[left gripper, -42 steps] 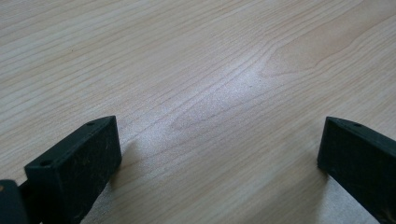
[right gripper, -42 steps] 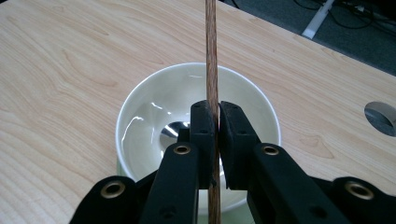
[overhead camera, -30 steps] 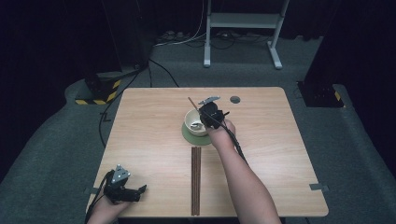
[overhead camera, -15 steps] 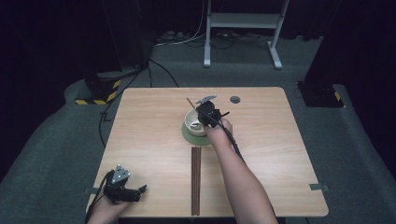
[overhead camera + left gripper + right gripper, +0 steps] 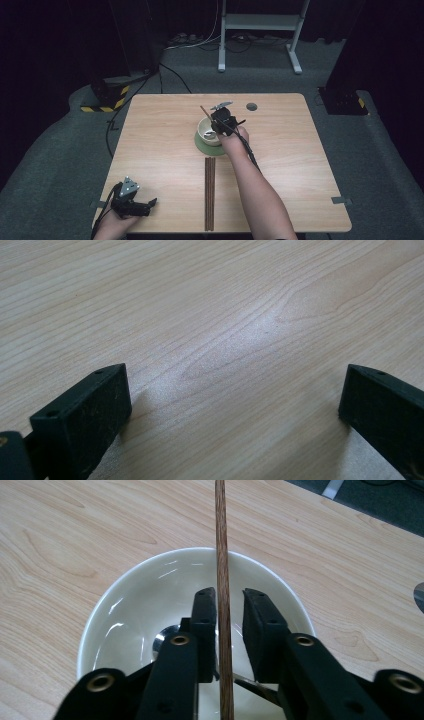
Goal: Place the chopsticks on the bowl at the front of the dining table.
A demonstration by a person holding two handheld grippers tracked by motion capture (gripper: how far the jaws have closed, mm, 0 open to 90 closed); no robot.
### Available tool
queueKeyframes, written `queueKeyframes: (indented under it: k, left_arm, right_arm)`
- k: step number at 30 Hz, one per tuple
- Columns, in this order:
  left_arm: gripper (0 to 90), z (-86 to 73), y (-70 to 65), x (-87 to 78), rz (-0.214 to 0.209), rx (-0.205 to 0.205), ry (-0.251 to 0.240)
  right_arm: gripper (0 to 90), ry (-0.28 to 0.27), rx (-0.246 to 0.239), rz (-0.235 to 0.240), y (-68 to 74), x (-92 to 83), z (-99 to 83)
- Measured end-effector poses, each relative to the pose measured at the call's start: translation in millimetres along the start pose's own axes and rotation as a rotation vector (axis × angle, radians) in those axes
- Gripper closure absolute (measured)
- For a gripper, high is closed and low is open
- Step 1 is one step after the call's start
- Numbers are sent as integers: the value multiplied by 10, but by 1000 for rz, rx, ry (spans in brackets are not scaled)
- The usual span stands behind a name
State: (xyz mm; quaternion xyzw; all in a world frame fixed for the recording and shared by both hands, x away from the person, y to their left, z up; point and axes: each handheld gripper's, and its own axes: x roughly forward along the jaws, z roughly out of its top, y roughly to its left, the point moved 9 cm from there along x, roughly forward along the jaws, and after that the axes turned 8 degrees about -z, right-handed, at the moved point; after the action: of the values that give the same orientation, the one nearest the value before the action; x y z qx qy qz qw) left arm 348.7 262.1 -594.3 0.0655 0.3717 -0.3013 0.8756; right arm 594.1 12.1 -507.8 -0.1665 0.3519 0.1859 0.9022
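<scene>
My right tongs (image 5: 229,625) hang over the white bowl (image 5: 125,610) at the middle of the counter (image 5: 160,150), their jaws just now easing apart around a single brown chopstick (image 5: 220,540). The stick still runs up between the two pads: it lies against the left pad, while a clear gap shows on the right one, so I read this as a release under way, not a pinch. In the right gripper view its long axis runs straight up and away from me, in line with the jaws, crossing the far rim of the bowl; in the high view the chopstick (image 5: 203,111) leans out over the rim, up and to the left. A metal spoon (image 5: 167,635) sits in the bottom of the bowl, which stands on a green coaster (image 5: 200,145).

Two more chopsticks (image 5: 210,192) lie side by side on the counter, just on my side of the bowl, their length pointing from me toward it. My right hand is far nearer to them. My left tongs (image 5: 135,206) rest at the near left corner, jaws spread wide over bare wood, gripping nothing. The next reach, I judge, falls to the right hand, coming back toward me along the line of the pair.
</scene>
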Motion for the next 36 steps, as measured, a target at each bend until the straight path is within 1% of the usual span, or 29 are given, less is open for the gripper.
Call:
queueKeyframes:
  k: [1, 2, 3, 4, 5, 7, 8, 10, 11, 12, 14, 16, 18, 20, 22, 23, 25, 26, 27, 29, 31, 32, 33, 36]
  left_arm:
    - [6, -2, 3, -2, 1, 3, 3]
    - [6, -2, 3, -2, 1, 2, 3]
    - [6, 3, -1, 3, 2, -3, -4]
    - [6, 3, -1, 3, 2, -3, -4]
    - [6, -1, 4, -2, 2, 3, 2]
    - [6, -1, 6, -3, 3, 5, 3]
    - [6, -1, 5, -2, 3, 5, 2]
    - [6, -1, 6, -2, 3, 5, 2]
    - [6, -2, 6, -2, 3, 6, 3]
    - [6, -2, 5, -3, 3, 4, 3]
    - [6, -2, 5, -3, 3, 5, 3]
    - [7, -1, 3, -2, 3, 3, -1]
    - [9, -2, 1, -4, 2, 3, 0]
    - [10, -2, 1, -4, 2, 3, -1]
    - [9, -2, 0, -3, 2, 2, -1]
    - [10, -3, 0, -4, 2, 1, 0]
    - [9, -2, 0, -4, 1, 3, -1]
    - [10, -1, 0, -3, 1, 2, -1]
    - [10, -1, 0, -3, 1, 2, -1]
    - [10, -2, 0, -3, 1, 3, -1]
    - [10, -2, 0, -4, 1, 2, -1]
    - [10, -1, 0, -3, 1, 3, -1]
    - [10, -1, 0, -3, 1, 3, -1]
    - [10, -3, 0, -4, 2, 2, 0]
  right_arm:
    - [720, 6, 0, 6, 4, -19, -5]
    - [706, 0, -4, 1, 0, -34, -4]
    - [679, -10, 1, 4, 7, -87, -5]
    - [679, -10, 1, 4, 7, -87, -5]
    - [670, -14, 0, 12, 10, -124, -9]
    - [647, -27, 14, 25, 33, -213, -26]
    - [628, -36, 12, 31, 41, -292, -52]
    - [625, -43, 11, 33, 43, -322, -63]
    - [619, -40, 22, 41, 57, -370, -88]
    - [615, -71, 25, 41, 56, -457, -128]
    - [613, -79, 23, 44, 57, -481, -142]
    - [610, -86, 19, 41, 61, -555, -200]
    - [609, -95, 12, 49, 67, -611, -247]
    - [606, -115, -2, 49, 81, -709, -329]
    - [606, -123, -4, 52, 89, -740, -354]
    - [606, -128, -9, 58, 98, -770, -386]
    - [606, -132, -1, 70, 124, -822, -452]
    - [606, -139, -7, 70, 153, -870, -519]
    - [606, -139, -7, 70, 153, -870, -519]
    - [607, -148, -22, 71, 180, -919, -593]
    - [608, -151, -25, 74, 204, -950, -654]
    - [608, -149, -19, 80, 225, -969, -691]
    - [608, -152, -28, 78, 233, -981, -721]
    - [612, -154, -32, 83, 264, -1021, -811]
